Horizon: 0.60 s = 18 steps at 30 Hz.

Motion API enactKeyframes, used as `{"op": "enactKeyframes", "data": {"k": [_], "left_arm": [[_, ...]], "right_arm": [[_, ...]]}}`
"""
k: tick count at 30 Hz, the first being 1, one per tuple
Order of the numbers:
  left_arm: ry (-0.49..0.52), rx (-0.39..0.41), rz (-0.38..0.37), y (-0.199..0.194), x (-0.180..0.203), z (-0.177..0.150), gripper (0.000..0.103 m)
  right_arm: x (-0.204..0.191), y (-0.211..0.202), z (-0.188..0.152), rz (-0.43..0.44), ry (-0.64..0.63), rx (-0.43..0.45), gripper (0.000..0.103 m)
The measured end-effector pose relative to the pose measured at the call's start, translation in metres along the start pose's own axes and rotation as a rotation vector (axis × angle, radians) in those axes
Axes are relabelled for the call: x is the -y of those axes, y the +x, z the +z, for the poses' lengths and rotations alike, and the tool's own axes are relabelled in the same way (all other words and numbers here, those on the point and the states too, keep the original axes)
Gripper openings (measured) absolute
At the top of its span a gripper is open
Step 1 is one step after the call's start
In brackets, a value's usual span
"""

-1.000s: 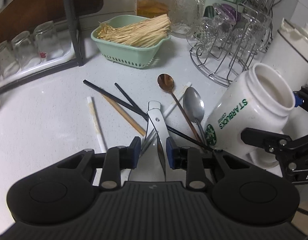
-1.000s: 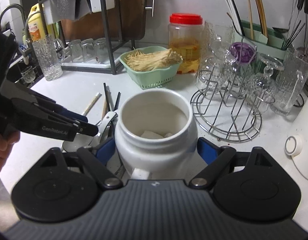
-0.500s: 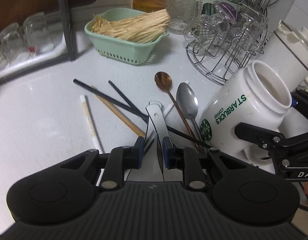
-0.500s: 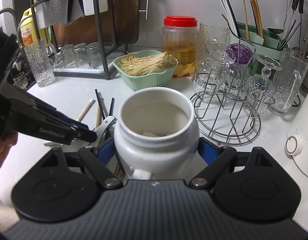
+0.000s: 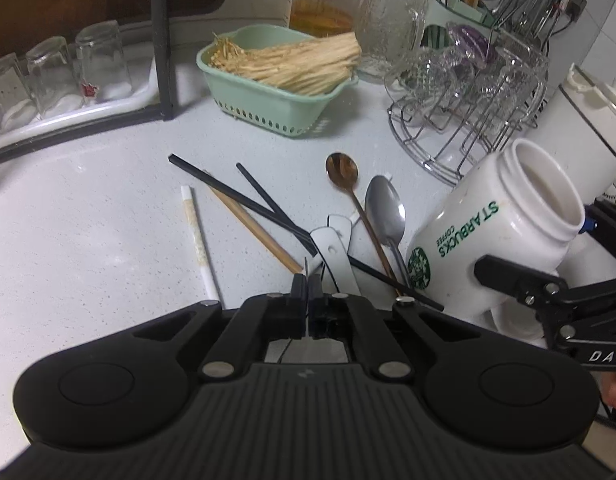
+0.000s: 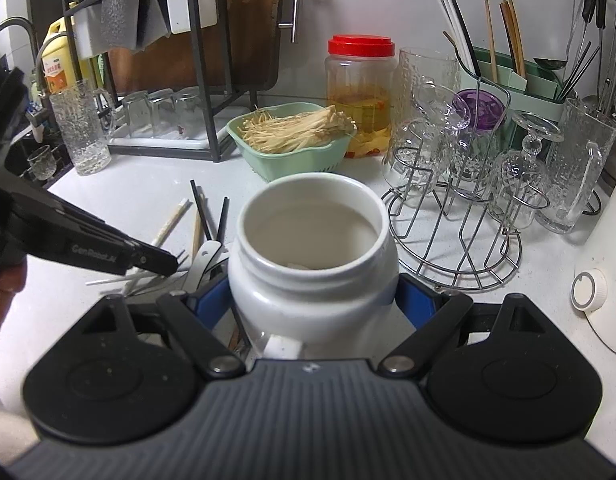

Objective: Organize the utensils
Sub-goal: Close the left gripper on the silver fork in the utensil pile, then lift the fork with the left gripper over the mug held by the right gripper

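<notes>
A: L gripper (image 5: 308,292)?
B: Shut tight. Pinching a thin silver piece (image 5: 306,267), seen edge-on, poking up btw the pads. Can't tell what kind of utensil. Pointing down at the pile on the counter (image 5: 88,240)

A: R gripper (image 6: 311,300)?
B: Clamped on the white jar (image 6: 311,240), blue pads pressing both sides. Jar w/ green letters, tipped over toward the pile, mouth open & up. Something small & white inside, at the bottom

A: Where's the utensil stuff?
B: Mostly lying flat on the counter, just left of the jar. Bronze spoon (image 5: 341,168) & silver spoon (image 5: 383,208) side by side, bowls away from the cam, handles running down by the jar. Two flat silver handles (image 5: 331,246) right in front of the L gripper. Two black chopsticks (image 5: 236,196) crossing in a V, one going under the handles & on toward the jar. Wooden chopstick (image 5: 252,224) nxt to them, white chopstick (image 5: 194,232) a bit apart on the left

A: Behind all that?
B: Green basket (image 5: 244,92) full of thin pale mushrooms, wire rack (image 5: 447,148) w/ glasses on the right, well apart from the pile
</notes>
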<state>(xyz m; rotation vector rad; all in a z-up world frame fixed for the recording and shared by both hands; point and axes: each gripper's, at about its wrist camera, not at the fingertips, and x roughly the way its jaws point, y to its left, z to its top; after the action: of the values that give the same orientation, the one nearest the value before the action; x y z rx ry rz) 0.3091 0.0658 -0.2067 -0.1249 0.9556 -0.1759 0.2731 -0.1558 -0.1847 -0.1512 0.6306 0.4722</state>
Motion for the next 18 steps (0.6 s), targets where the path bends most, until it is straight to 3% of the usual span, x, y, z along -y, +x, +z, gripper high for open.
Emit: {"op": "enactKeyframes", "data": {"k": [18], "left_arm": [[-0.11,0.169,-0.031,-0.066,-0.004,0.006,0.001]], "right_arm": [[-0.007,-0.003,-0.006,-0.013,0.009,0.013,0.089]]}}
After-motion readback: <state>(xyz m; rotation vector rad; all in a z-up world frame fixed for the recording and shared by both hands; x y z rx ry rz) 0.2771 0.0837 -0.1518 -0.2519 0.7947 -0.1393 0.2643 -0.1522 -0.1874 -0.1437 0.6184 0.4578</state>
